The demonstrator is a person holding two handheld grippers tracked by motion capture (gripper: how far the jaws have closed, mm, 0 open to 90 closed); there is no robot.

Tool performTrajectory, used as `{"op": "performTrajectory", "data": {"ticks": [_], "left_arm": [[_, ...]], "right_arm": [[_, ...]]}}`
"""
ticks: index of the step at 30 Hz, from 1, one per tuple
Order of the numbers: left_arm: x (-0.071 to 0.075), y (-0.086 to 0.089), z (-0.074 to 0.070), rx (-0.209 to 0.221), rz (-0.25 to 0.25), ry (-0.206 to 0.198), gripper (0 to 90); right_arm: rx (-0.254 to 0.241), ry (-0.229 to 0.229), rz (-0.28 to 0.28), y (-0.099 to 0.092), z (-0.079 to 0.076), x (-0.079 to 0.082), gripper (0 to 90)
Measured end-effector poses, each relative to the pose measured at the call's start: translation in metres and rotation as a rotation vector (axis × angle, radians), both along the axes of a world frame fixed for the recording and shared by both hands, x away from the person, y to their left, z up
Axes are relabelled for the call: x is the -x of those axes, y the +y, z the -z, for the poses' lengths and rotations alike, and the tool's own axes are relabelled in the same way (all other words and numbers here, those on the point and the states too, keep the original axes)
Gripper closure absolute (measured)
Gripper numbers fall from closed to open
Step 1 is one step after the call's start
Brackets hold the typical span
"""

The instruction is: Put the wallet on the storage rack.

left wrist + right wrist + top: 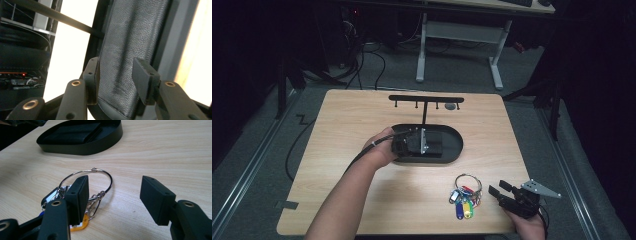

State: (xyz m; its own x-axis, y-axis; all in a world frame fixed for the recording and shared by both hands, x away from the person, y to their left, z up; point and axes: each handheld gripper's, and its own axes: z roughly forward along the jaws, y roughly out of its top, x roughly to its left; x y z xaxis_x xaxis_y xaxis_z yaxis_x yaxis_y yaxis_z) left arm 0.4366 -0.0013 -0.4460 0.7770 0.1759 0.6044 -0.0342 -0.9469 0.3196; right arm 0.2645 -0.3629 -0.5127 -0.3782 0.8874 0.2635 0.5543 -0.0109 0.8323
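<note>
While the left gripper hung over the black oval tray, half open astride a soft, grained black wallet, pads seemingly clear, the right gripper waited wide and empty at five o'clock beside a light, jangly key ring, best pinched by its stiff wire loop.

Black leather wallet flat in black oval tray.
</note>
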Motion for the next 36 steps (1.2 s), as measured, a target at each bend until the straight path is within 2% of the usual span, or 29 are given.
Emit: {"op": "performTrajectory", "data": {"ticks": [4,8,13,17,22,27,29,31,34,36], "left_arm": [[0.006,0.009,0.0,0.05,-0.027,0.046,58.1],[0.016,0.026,0.0,0.159,-0.049,0.119,57.4],[0.031,0.05,0.002,0.259,-0.089,0.153,57.5],[0.041,0.066,0.006,0.294,-0.128,0.177,57.2],[0.051,0.086,0.013,0.359,-0.186,0.203,56.2],[0.066,0.108,0.027,0.426,-0.256,0.198,54.4],[0.072,0.115,0.032,0.456,-0.275,0.22,51.7],[0.081,0.124,0.041,0.508,-0.294,0.29,46.3],[0.096,0.132,0.05,0.524,-0.306,0.283,41.5],[0.105,0.142,0.055,0.561,-0.326,0.296,40.1]], "right_arm": [[0.01,0.006,0.0,0.001,0.001,0.0,40.9],[0.016,0.007,0.0,0.001,0.001,0.0,41.0],[0.022,0.014,-0.004,0.003,0.002,-0.001,41.0],[0.028,0.015,-0.01,0.003,0.003,-0.001,41.0],[0.029,0.017,-0.009,0.004,0.003,0.0,41.0],[0.03,0.019,-0.007,0.004,0.003,0.0,41.0],[0.031,0.02,-0.007,0.004,0.004,0.0,41.0],[0.032,0.019,-0.008,0.004,0.004,0.0,41.0],[0.035,0.02,-0.007,0.004,0.004,-0.001,40.9],[0.037,0.021,-0.007,0.005,0.004,-0.001,40.9]]}}
